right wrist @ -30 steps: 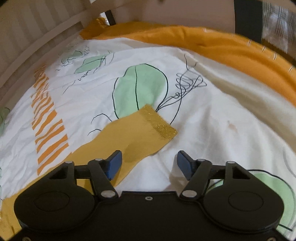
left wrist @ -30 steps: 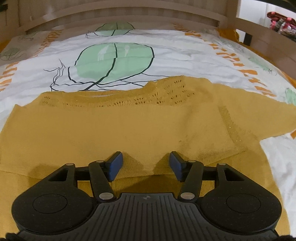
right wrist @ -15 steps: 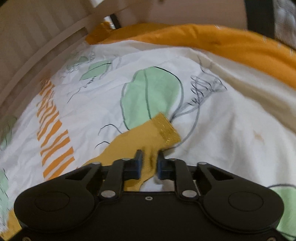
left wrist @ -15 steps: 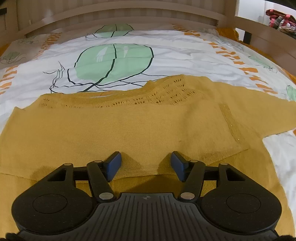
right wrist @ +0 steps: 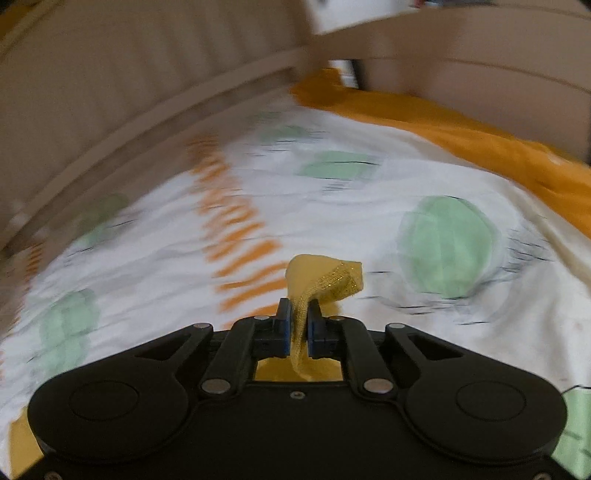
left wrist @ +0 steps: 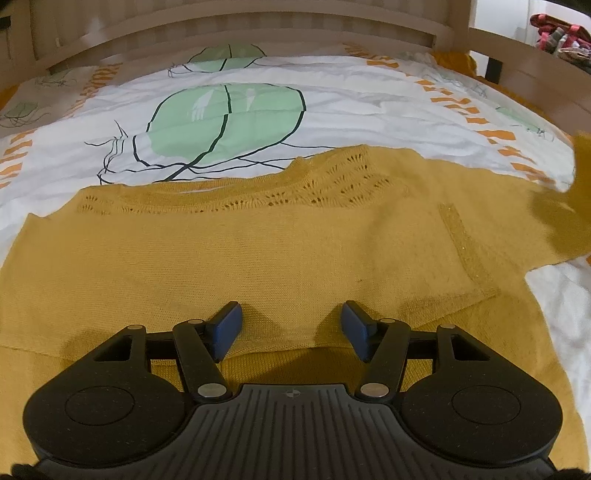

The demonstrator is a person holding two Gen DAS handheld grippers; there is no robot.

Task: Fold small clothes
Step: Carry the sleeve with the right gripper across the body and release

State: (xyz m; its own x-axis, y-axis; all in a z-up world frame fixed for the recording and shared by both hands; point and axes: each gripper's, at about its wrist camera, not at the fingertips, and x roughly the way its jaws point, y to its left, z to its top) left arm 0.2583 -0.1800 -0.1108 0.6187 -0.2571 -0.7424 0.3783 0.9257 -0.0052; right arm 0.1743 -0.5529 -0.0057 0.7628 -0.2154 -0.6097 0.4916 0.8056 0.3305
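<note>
A bed [left wrist: 369, 110] with a white sheet printed in green leaves and orange dashes fills both views, a wooden headboard [left wrist: 258, 33] behind it. A mustard knit sweater [left wrist: 240, 258] lies flat on the sheet, one sleeve folded across its body. The left gripper [left wrist: 291, 325] hangs over the sweater's lower part, its fingers released and holding nothing. The right gripper [right wrist: 299, 321] has just been closing; its fingers are clenched on the glittery sleeve cuff [right wrist: 332, 280], raised above the sheet.
</note>
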